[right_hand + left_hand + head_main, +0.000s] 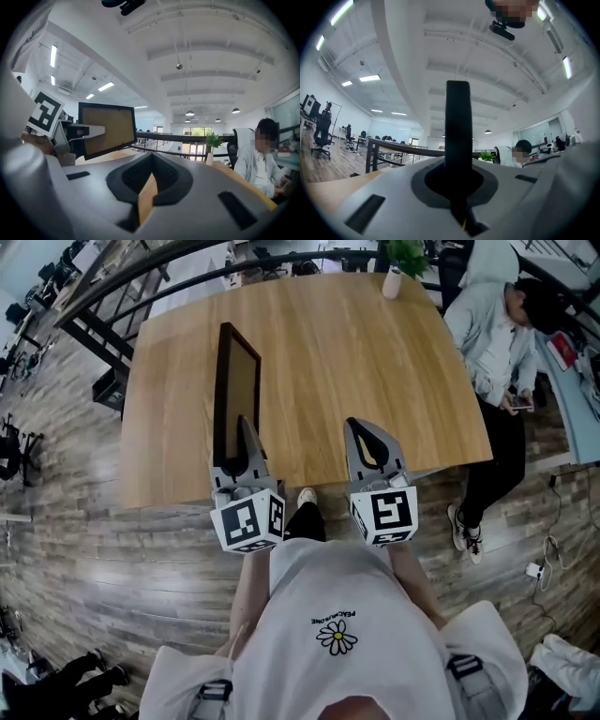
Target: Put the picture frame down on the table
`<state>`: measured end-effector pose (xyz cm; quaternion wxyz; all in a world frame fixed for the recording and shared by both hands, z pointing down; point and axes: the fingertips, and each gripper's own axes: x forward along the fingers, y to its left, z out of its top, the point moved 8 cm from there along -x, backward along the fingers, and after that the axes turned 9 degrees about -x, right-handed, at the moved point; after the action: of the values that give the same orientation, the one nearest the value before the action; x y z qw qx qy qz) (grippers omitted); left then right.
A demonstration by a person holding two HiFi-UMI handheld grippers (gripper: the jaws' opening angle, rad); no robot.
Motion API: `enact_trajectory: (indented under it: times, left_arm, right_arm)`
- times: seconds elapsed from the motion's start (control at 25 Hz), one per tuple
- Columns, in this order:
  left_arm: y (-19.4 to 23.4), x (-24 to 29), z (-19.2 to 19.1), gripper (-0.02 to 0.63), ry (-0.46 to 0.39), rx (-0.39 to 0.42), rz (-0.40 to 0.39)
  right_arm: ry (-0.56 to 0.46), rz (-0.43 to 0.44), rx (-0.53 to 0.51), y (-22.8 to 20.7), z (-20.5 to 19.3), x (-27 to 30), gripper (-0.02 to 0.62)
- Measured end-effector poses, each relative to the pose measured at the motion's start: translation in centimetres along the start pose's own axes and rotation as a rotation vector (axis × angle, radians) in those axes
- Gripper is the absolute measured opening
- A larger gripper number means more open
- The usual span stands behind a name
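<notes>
I am clamping the picture frame [238, 390] edge-on in my left claw [246, 430], upright over the wooden counter [375, 362] at centre left, so laying it flat is remaining, my right claw [372, 434] idling clenched and empty.

Picture frame [236, 390] lower edge hidden behind left gripper [243, 425] (face unseen in left gripper view).

Light wooden surface [366, 381], mostly bare. A white vase with a green plant [393, 279] stands at its far edge, right of centre. The dark picture frame [234, 395] is upright over the left half, long side down; contact with the wood can't be told.
</notes>
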<state>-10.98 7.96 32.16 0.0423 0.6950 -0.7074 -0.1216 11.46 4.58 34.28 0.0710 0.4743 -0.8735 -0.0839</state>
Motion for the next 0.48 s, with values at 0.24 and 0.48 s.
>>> enact_trajectory:
  times: [0.24, 0.48]
  left_arm:
    - [2.6, 9.3, 1.1, 0.023, 0.001, 0.016, -0.097]
    - [5.1, 12.8, 0.1, 0.023, 0.053, 0.042, -0.044]
  right_arm:
    - [-0.025, -0.062, 0.002, -1.8, 2.4, 9.5, 0.009]
    - [0.059, -0.087, -0.120, -2.9, 2.3, 14.6, 0.008]
